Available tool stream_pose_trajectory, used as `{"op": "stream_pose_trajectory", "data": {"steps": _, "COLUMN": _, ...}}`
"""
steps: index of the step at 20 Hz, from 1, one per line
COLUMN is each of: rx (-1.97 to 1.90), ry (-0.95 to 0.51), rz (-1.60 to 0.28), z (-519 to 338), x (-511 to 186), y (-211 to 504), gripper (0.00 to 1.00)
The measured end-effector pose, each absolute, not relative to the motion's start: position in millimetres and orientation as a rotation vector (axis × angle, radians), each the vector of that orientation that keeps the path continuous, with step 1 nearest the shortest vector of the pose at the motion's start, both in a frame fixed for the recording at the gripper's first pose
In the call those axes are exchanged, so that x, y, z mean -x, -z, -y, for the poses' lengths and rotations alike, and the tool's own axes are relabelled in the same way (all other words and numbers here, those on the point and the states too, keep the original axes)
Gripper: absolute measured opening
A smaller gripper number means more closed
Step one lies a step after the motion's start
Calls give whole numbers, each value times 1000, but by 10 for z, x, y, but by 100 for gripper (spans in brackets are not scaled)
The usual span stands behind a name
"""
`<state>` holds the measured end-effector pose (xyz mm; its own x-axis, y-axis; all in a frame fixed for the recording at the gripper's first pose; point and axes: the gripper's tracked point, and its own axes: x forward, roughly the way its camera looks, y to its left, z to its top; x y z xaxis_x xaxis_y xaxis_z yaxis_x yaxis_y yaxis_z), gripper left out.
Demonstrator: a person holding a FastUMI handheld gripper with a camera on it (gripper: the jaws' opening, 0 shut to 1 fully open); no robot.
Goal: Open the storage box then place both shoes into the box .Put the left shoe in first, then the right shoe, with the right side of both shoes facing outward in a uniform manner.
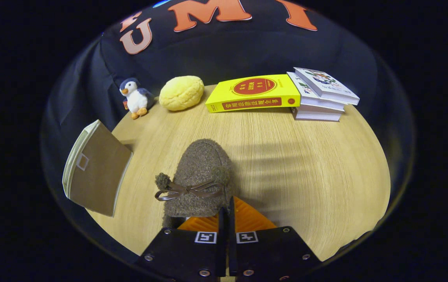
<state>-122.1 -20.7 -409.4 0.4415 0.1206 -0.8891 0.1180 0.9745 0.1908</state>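
We see the fingers (227,217) drawn nearly together, apparently pinching the rear edge of a fuzzy brown shoe (200,176) whose toe points away over the wooden desk (306,176). Which shoe of the pair this is, we cannot tell. The grip looks thin (just the soft collar, by our reading), so the shoe could sag, twist or slip free on its way to the storage box (94,168), whose lid stands open just beside it; a turned shoe would face the wrong side outward. Beyond sit a plush penguin (135,98), a yellow bun-shaped toy (181,92), a yellow book (255,93) and stacked white books (319,96).
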Motion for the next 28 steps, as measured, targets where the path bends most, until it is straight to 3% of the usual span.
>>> {"op": "stream_pose_trajectory", "data": {"steps": 7, "rx": -233, "ry": -4, "rz": -1094, "z": -445, "x": 964, "y": 3606, "gripper": 4}}
{"op": "stream_pose_trajectory", "data": {"steps": 18, "rx": -285, "ry": -170, "rz": -1085, "z": -2091, "x": 503, "y": 2755, "gripper": 4}}
{"op": "stream_pose_trajectory", "data": {"steps": 28, "rx": -283, "ry": -256, "rz": -1142, "z": -3206, "x": 323, "y": 2831, "gripper": 4}}
